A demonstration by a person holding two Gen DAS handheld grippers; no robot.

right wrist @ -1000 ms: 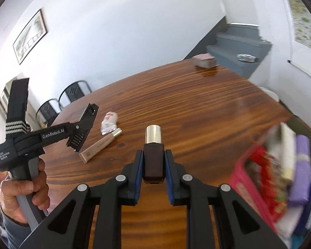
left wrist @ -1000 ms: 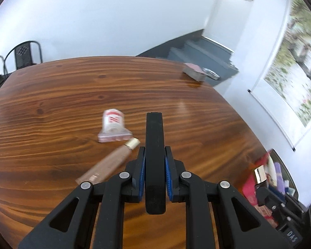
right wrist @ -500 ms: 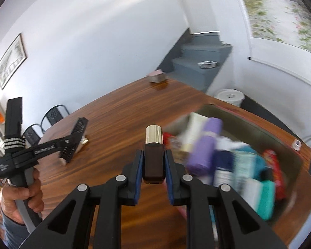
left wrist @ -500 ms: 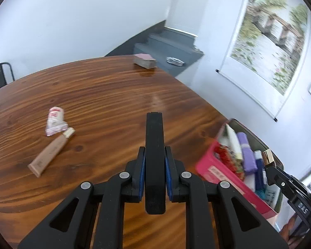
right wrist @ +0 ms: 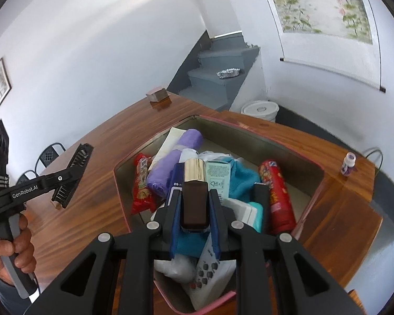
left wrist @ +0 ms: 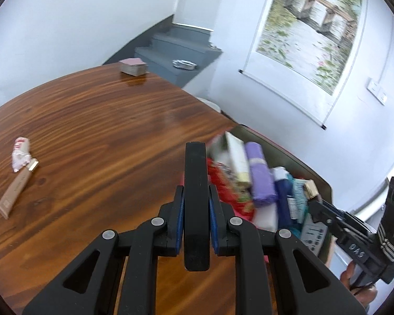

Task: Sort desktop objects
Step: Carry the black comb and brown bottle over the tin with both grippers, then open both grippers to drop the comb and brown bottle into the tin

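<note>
We see a flat black bar [left wrist: 195, 204] standing lengthwise, clamped at its sides. A dark brown bottle with a gold cap [right wrist: 194, 199] hangs over the pink-rimmed bin [right wrist: 296, 155], already packed. A tan tube [left wrist: 17, 190] and a crumpled white-and-red wrapper [left wrist: 20, 153] lie touching on the wooden table [left wrist: 105, 131].

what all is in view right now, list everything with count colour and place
table: 1, brown wood, under everything
bin: 1, pink rim, olive inside, on table, full
purple roll: 1, in bin
red snack packets: 2, in bin
remote control: 1, white, in bin
tan tube: 1, on table
crumpled packet: 1, white-red, touching tube cap
card stack: 1, pink, far table edge
small bottle: 1, purple label, beside bin
black bar: 1, in left hand-held gripper
brown bottle: 1, gold cap, in right hand-held gripper
</note>
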